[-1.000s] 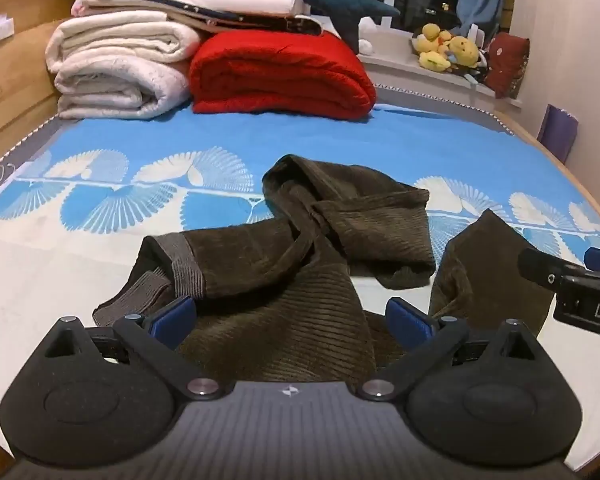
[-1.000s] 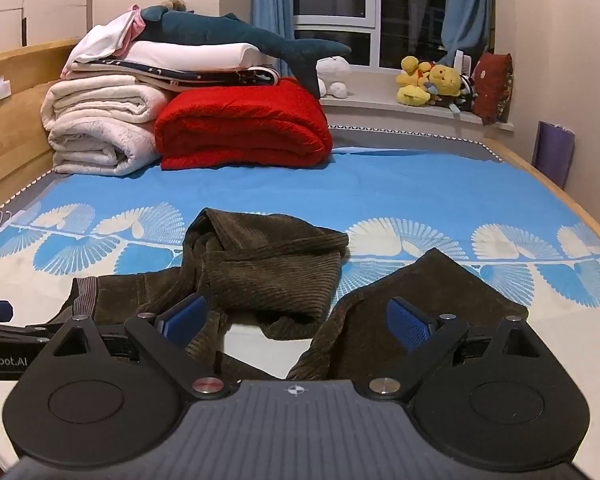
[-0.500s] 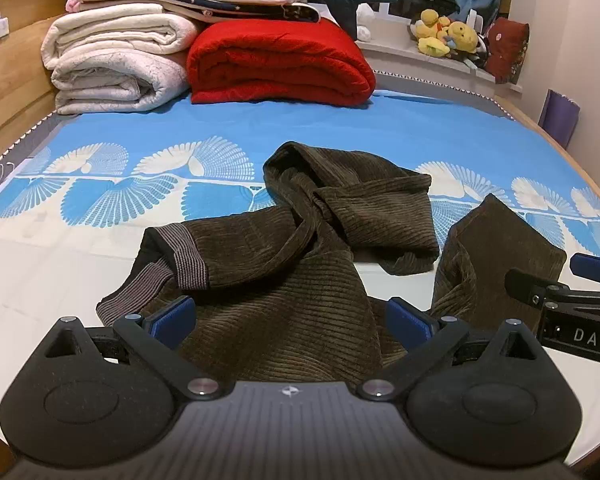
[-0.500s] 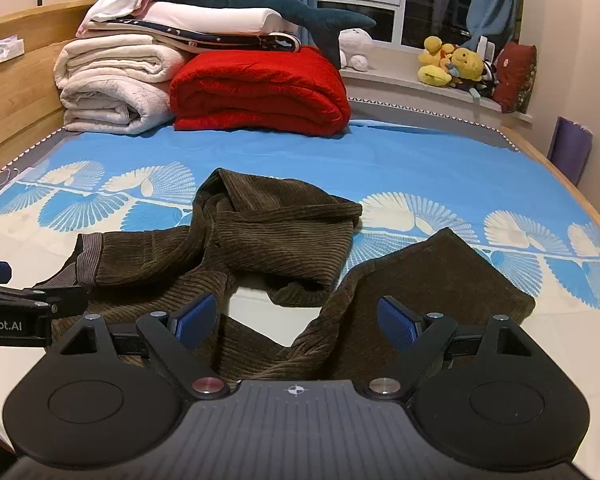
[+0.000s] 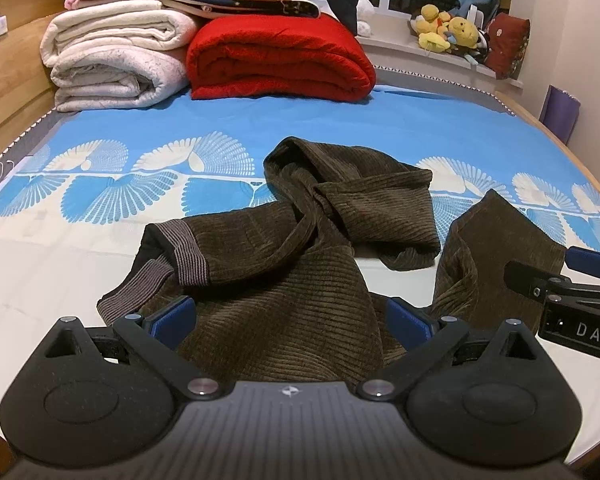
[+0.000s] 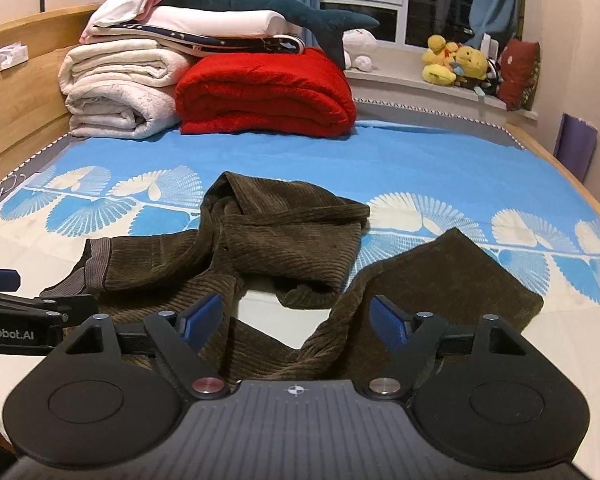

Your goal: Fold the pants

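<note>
Dark brown corduroy pants (image 5: 284, 280) lie crumpled on the bed, with the grey ribbed waistband (image 5: 180, 252) at the left and one leg bunched at the middle. The other leg (image 6: 440, 280) lies apart to the right. My left gripper (image 5: 290, 318) is open and empty, hovering over the near part of the pants. My right gripper (image 6: 296, 314) is open and empty above the gap between the legs. It also shows at the right edge of the left wrist view (image 5: 572, 292). The left gripper shows at the left edge of the right wrist view (image 6: 28, 312).
The bed has a blue and white fan-print sheet (image 5: 340, 128). Folded white blankets (image 5: 112, 64), a red blanket (image 5: 280, 60) and a plush shark (image 6: 260, 4) are stacked at the head. A wooden rail (image 5: 4, 92) runs along the left. Plush toys (image 6: 456, 60) sit on the sill.
Both grippers have lifted and pulled back a little, so the pants sit lower and farther in each view. The pants have not moved. Both grippers stay open.
</note>
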### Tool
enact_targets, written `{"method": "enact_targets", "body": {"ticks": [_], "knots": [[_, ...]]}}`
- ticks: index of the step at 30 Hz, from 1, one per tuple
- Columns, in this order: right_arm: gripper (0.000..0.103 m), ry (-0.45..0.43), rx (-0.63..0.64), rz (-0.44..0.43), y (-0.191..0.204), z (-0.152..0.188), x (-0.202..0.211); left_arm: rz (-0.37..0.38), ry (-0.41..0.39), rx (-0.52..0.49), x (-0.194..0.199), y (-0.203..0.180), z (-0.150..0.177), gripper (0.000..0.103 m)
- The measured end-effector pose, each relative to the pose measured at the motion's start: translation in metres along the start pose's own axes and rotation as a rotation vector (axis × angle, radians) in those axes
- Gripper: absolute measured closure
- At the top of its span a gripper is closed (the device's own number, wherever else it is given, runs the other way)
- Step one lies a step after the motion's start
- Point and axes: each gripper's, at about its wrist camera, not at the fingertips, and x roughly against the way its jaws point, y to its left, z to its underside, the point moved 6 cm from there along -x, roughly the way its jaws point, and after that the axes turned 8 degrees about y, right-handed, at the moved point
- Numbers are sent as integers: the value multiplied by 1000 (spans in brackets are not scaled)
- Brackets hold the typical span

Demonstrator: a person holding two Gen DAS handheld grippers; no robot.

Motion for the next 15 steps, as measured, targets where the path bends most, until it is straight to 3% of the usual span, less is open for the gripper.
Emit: {"method": "enact_targets", "body": {"ticks": [15], "knots": [[23,-26,32,11,8,-2,3,-13,18,4,-3,5,1,1]]}}
